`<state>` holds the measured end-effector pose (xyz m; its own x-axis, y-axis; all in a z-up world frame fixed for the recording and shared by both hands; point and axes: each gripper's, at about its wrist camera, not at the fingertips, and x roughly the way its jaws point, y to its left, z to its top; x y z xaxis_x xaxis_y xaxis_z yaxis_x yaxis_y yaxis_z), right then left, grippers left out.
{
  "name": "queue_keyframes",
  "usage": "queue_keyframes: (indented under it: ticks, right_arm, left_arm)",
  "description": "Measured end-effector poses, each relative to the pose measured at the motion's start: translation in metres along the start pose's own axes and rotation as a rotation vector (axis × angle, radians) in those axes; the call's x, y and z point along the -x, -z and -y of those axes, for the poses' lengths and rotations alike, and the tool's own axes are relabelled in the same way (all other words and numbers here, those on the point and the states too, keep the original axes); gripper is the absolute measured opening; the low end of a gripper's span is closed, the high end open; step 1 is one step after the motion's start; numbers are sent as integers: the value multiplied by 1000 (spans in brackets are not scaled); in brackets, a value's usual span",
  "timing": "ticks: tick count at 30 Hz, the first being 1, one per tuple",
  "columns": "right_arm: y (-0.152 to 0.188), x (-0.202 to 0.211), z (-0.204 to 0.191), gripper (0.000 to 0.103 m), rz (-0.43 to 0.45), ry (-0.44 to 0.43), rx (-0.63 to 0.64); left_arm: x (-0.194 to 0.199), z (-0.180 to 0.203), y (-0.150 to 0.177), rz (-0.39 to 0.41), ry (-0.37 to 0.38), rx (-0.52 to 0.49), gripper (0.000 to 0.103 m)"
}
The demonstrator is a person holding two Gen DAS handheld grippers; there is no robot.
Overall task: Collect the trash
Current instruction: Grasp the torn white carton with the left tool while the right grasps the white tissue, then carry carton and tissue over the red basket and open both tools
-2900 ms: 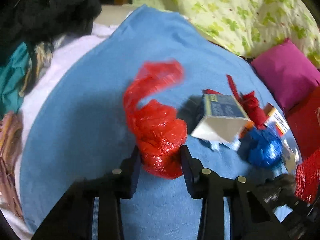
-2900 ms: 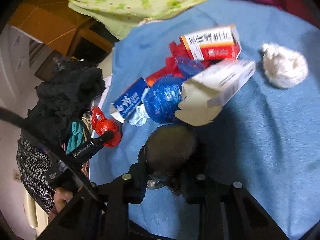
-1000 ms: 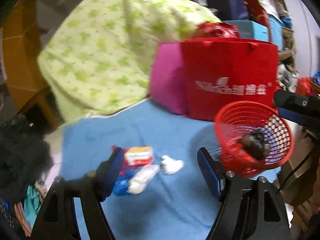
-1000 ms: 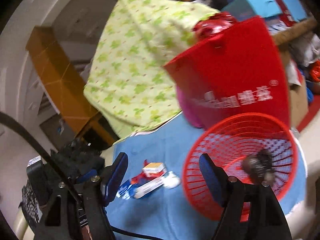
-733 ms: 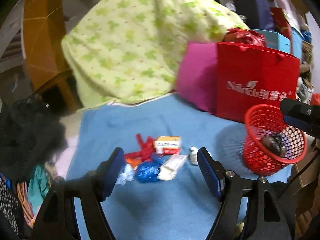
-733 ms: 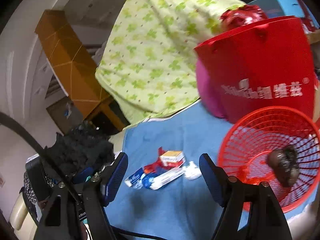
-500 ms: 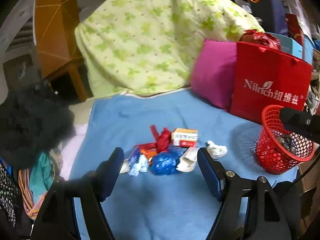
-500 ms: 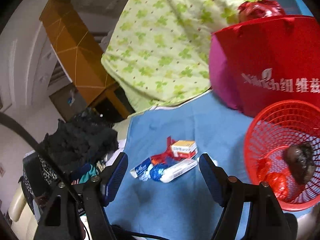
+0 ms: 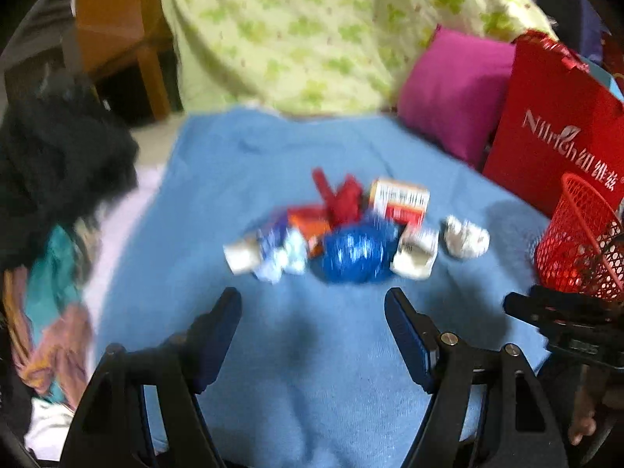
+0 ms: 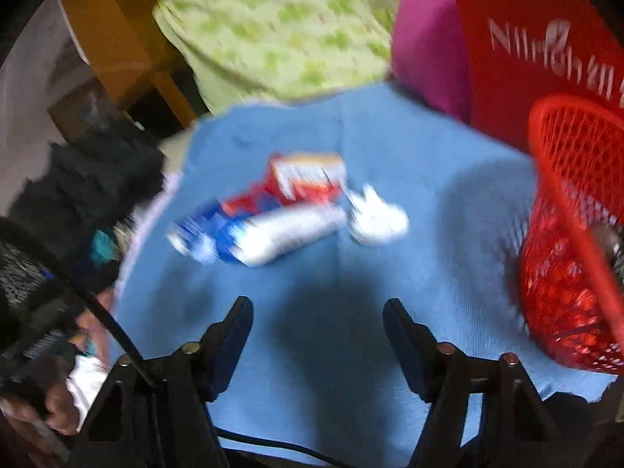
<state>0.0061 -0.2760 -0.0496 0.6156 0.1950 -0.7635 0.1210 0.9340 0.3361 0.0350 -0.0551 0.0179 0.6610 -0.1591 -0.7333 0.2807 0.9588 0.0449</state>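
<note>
Trash pile (image 9: 343, 234) mid-cloth (image 9: 312, 370), clear margins

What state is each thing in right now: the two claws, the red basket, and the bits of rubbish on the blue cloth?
Left claw: open, empty.
Right claw: closing, nothing between its jaws.
Red basket: upright, red and dark trash inside.
Blue crumpled bag: on the blue cloth, uncollected.
White paper wad: crumpled, lying apart from the pile.
Red-and-white box: lying on the cloth.
</note>
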Motion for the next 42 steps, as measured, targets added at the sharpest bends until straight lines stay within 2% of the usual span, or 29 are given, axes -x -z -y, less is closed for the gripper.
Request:
queue_keyframes:
  ticks: [3, 8, 10, 14, 15, 16, 19, 21, 24, 25, 27, 32, 36, 42]
  right_arm:
    - [-10, -25, 11, 60, -8, 39, 0]
    - [-52, -44, 25, 60, 66, 108, -9]
    - [-70, -53, 32, 60, 74, 106, -31]
    - [-86, -85, 45, 59, -11, 70, -54]
    - [-86, -96, 50, 45, -54, 52, -66]
    - [-83, -100, 52, 43, -68, 48, -72]
    - [-81, -94, 56, 41, -28, 31, -80]
    - [-82, -81, 57, 41, 11, 44, -84]
    - [-91, -48, 54, 41, 69, -8, -97]
    - [-94, -35, 51, 41, 91, -28, -97]
    - [-98, -8, 45, 41, 141, -56, -87]
    - [-96, 43, 32, 41, 227, -108, -66]
    - [-84, 77, 28, 41, 285, -99, -49]
    - [-58, 133, 52, 41, 368, -65, -69]
  left_arm:
    - [-21, 0, 0, -52, 57, 27, 76]
    - [-40, 20, -14, -52, 109, -15, 76]
    - [-47, 32, -18, -54, 140, -36, 76]
    - [-58, 48, -23, -78, 196, -54, 76]
    - [-62, 53, -25, -81, 204, -63, 76]
    - [-64, 58, -26, -81, 207, -73, 76]
    - [-74, 72, -31, -77, 219, -116, 76]
    - [-82, 78, -33, -76, 233, -136, 76]
    - [-97, 82, -36, -92, 237, -147, 74]
    - [-102, 84, -37, -103, 238, -152, 70]
    - [-110, 88, -36, -133, 238, -163, 48]
    - [-119, 101, -33, -153, 216, -187, 42]
    - [-104, 104, -34, -129, 218, -177, 40]
    - [-40, 110, -41, -26, 246, -182, 40]
